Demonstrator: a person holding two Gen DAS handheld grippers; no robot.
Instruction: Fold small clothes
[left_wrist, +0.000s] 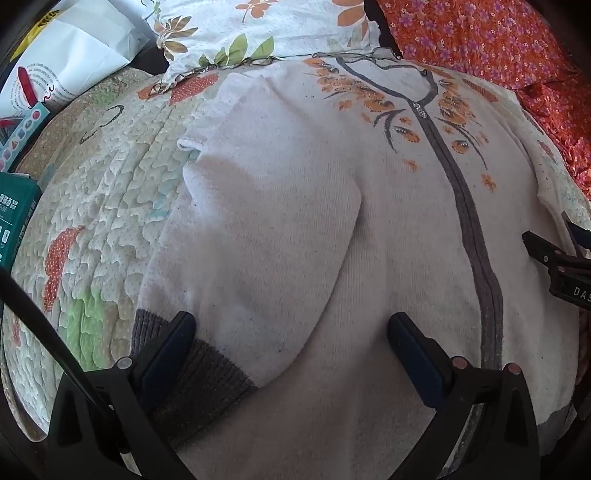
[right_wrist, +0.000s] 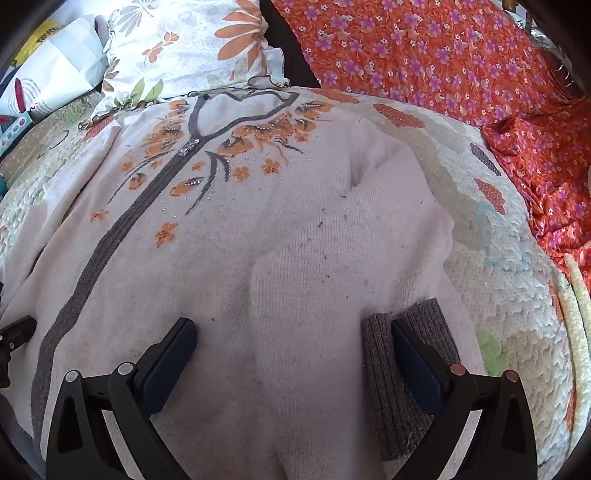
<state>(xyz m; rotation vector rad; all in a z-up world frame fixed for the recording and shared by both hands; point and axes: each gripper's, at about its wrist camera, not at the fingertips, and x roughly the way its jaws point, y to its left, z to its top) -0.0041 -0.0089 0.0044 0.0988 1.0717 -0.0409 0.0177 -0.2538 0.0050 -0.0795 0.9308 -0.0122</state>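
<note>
A white cardigan (left_wrist: 388, 229) is spread flat on the quilted bedcover (left_wrist: 92, 206), both sleeves folded inward, while the left gripper (left_wrist: 291, 332) and right gripper (right_wrist: 293, 332) are held wide over it, gripping nothing.

You have one white knit cardigan (left_wrist: 388, 229) spread out in front of you, with two sleeves folded across its front: one sleeve (left_wrist: 266, 236) in the left wrist view and one sleeve (right_wrist: 332, 266) in the right wrist view. You can count two grey ribbed cuffs, one cuff (left_wrist: 199, 391) on the left and one cuff (right_wrist: 410, 369) on the right. One grey placket (right_wrist: 122, 229) runs down the middle. Under it lies one quilted bedspread (left_wrist: 110, 192). Behind it you see one floral pillow (right_wrist: 192, 48) and one orange flowered cloth (right_wrist: 461, 62). You are holding two grippers, the left gripper (left_wrist: 291, 328) and the right gripper (right_wrist: 293, 328), each with two fingers.
</note>
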